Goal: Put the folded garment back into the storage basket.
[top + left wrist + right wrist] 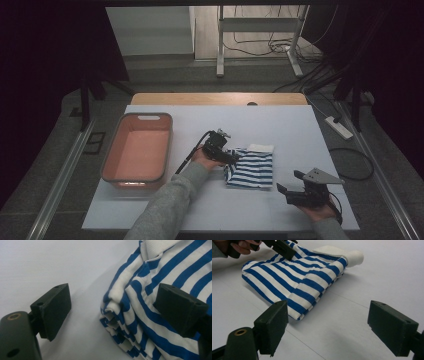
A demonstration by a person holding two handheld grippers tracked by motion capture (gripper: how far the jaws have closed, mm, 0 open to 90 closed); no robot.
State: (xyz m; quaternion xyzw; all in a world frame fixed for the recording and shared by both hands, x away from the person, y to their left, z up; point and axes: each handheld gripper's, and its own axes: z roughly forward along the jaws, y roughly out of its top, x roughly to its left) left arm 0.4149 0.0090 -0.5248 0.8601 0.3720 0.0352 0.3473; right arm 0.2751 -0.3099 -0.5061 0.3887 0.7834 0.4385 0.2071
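Observation:
A folded blue-and-white striped garment [252,167] lies on the white table [280,125], right of centre. My left gripper [231,157] is at the garment's left edge, open, with one jaw over the stripes and the other over bare table; the folded layers [130,315] sit between the jaws. My right gripper [291,184] hovers open near the front right of the table, a short way from the garment [294,280], with nothing between its jaws. The right gripper view also shows the left gripper [280,247] and the hand holding it on the cloth's far side.
An empty pink basin [161,150] stands on the left part of the table. Behind the table are a metal frame [220,45], cables on the floor and a power strip [339,127] at the right.

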